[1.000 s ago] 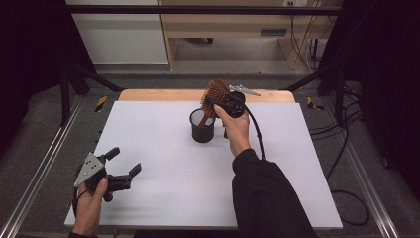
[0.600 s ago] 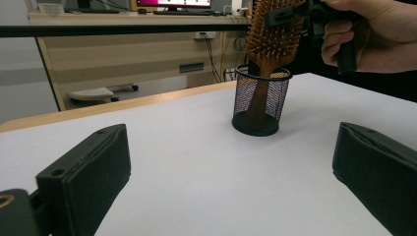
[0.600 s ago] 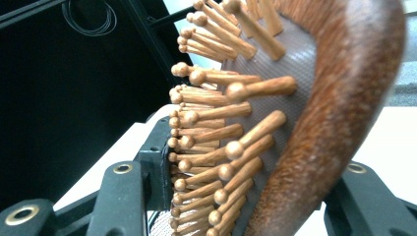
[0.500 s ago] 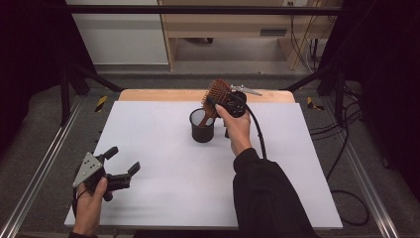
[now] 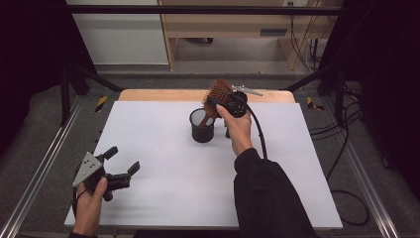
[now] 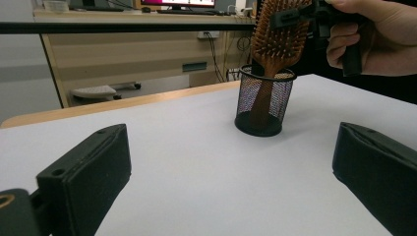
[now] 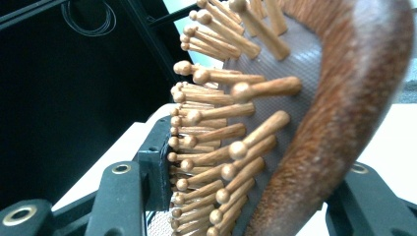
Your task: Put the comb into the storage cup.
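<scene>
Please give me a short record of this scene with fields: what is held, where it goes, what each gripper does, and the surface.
held thing: wooden hairbrush, head up, handle down in the cup
container: black mesh cup, upright, toward the far side of the table
right gripper: shut on the head of the hairbrush, above the cup
left gripper: open, nothing between the jaws, near the front left corner
surface: white table
state of work: hairbrush stands in the cup, not yet released
</scene>
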`<state>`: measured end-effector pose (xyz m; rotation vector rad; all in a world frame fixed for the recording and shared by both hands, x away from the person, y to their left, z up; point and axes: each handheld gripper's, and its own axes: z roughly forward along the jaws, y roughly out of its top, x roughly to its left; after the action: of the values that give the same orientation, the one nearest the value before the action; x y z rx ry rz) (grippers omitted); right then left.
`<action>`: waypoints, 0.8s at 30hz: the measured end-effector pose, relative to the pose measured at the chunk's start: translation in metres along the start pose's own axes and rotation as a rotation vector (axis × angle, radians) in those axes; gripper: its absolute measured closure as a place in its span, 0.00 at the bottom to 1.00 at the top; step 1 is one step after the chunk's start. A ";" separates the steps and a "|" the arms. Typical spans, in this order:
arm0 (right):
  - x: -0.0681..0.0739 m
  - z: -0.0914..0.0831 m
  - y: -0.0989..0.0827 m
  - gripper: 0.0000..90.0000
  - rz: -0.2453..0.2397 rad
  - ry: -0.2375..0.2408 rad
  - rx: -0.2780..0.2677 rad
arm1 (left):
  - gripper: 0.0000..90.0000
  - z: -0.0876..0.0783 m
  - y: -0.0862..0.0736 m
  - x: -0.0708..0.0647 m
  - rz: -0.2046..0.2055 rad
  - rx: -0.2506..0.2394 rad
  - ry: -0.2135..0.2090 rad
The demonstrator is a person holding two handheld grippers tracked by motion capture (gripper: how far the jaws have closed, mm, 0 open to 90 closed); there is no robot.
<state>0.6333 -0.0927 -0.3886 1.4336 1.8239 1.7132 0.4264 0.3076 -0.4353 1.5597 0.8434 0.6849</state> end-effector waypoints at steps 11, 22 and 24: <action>-0.002 0.000 0.000 0.50 -0.002 -0.003 0.003 | 0.01 0.000 0.000 0.000 0.001 0.002 -0.002; -0.005 -0.001 -0.001 0.49 0.007 -0.008 0.006 | 0.02 0.001 0.000 0.000 0.001 0.005 -0.001; -0.005 -0.001 -0.001 0.48 0.014 -0.009 0.004 | 0.02 0.001 0.000 0.000 0.001 0.006 -0.002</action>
<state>0.6345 -0.0971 -0.3917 1.4568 1.8181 1.7077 0.4269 0.3073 -0.4358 1.5659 0.8439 0.6821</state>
